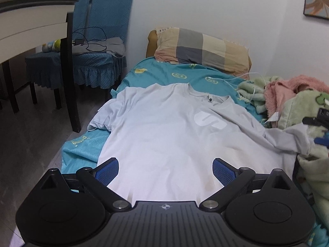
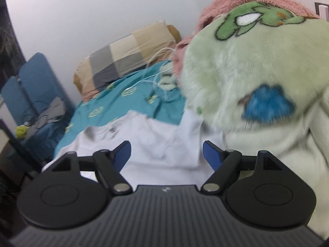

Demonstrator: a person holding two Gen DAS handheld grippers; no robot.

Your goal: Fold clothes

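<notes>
While both grippers hang wide open, a pale grey T-shirt point(image 1: 164, 135) lies face up on the teal bedsheet point(image 1: 164, 74).

Seen from its own camera, the left gripper point(image 1: 165, 171) has its blue-padded fingers point(image 1: 108, 173) spread far apart over the shirt's lower hem, clasping nothing. Likewise the right gripper point(image 2: 167, 154) holds its fingers point(image 2: 211, 156) well apart above the shirt's right side, empty, just beside a fluffy green blanket point(image 2: 257, 65) heaped against the shirt's sleeve. A checked pillow point(image 1: 203, 49) sits beyond the collar, by the wall.
</notes>
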